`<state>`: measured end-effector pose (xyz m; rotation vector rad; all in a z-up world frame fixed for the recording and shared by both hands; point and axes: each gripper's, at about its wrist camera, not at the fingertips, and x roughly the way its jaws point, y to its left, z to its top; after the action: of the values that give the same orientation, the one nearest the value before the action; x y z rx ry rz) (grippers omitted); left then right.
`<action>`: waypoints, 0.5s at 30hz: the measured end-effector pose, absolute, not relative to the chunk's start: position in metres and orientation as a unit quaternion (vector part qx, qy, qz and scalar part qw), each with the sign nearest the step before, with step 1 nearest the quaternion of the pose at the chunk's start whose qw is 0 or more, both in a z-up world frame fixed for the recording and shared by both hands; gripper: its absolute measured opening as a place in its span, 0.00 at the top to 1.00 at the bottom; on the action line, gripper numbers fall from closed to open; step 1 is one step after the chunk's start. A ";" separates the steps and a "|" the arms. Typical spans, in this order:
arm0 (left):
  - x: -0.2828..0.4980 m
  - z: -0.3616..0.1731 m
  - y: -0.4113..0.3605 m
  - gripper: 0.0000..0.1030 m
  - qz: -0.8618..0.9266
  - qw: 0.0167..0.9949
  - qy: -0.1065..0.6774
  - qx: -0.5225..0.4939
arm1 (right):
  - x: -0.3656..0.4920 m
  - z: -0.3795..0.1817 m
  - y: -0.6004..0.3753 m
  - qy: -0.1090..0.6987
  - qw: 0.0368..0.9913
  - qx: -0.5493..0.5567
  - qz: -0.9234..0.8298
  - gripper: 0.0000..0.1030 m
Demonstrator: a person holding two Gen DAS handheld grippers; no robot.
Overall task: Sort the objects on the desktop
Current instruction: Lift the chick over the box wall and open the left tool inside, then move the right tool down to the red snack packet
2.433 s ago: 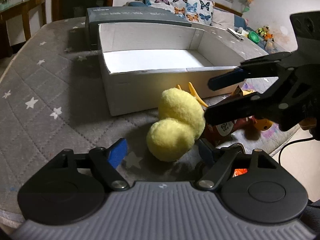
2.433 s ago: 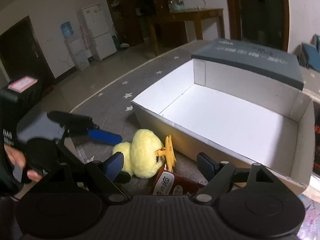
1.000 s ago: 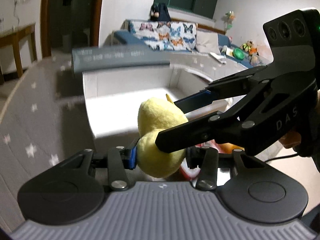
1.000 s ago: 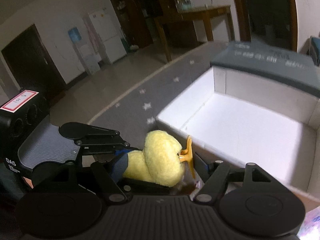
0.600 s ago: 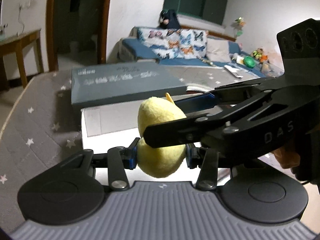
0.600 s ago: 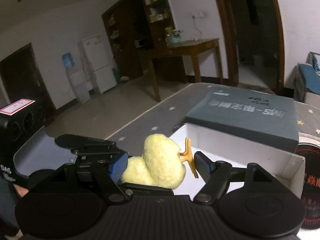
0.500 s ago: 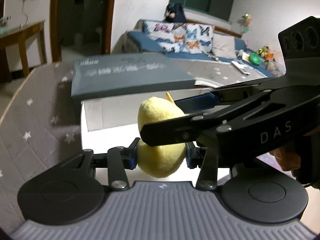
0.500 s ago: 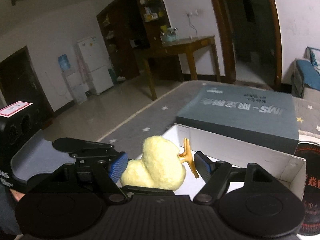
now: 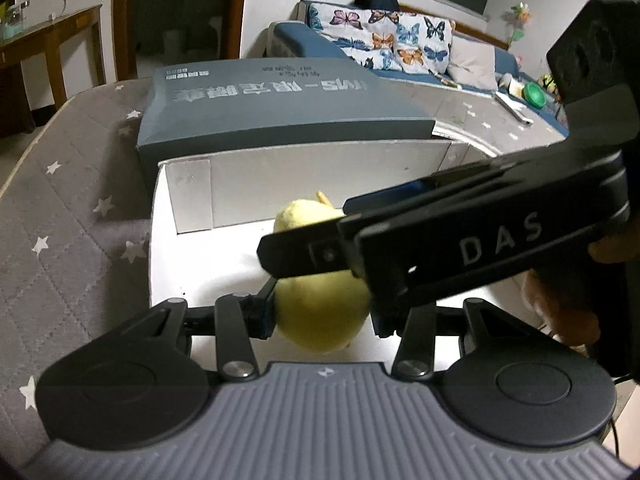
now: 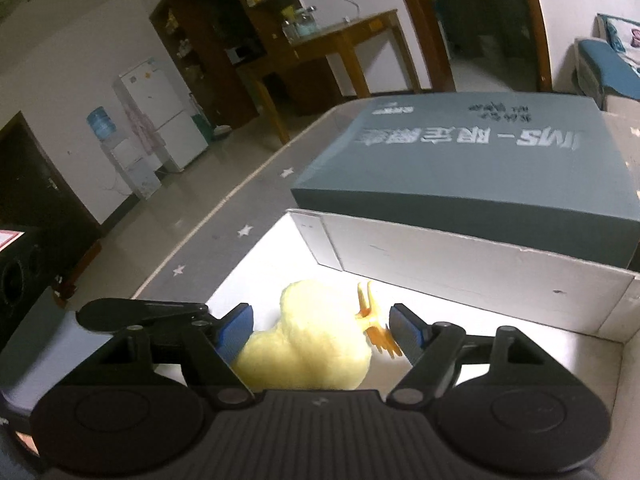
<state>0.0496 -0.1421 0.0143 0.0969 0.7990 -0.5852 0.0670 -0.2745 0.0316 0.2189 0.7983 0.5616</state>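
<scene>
Left claw point(image 9: 320, 316) is clamped on the yellow plush duck point(image 9: 320, 320): both blue pads press into its lower body, toy bulging between them. Right claw point(image 10: 318, 330) straddles the same duck point(image 10: 308, 348) and its jaws are opening; in the right wrist view the pads stand just off the plush on both sides, right pad point(image 10: 404, 334) beside the orange feet point(image 10: 376, 328), so no squeeze from that side. In the left wrist view the right claw body marked "DAS" crosses in front of the duck, one finger over its middle, blocking part of it. A hand point(image 9: 560, 304) shows behind that claw at the right edge. Duck is held above the bright floor of the open white cardboard box point(image 9: 320, 168); can't tell whether its underside touches the floor. Box sits on a worktop covered with a grey star-print cloth point(image 9: 72, 232). A grey-blue box lid point(image 9: 272, 104) with white printed lettering lies behind the box, its front edge over the box's far wall. Same layout from the right wrist: white box wall point(image 10: 480, 276), lid point(image 10: 480, 160) behind it. Background: butterfly-print sofa cushion point(image 9: 392, 40), wooden side table point(image 10: 340, 40), white fridge point(image 10: 160, 112).
</scene>
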 end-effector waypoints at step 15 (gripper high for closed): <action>0.008 0.034 -0.127 0.34 -0.292 0.890 0.346 0.060 | -0.001 0.063 -0.310 0.331 0.909 0.088 0.236 0.15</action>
<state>0.0085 -0.1267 0.0343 0.1253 0.7184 -0.6069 -0.0013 -0.3101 0.0634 0.1812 0.6828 0.4861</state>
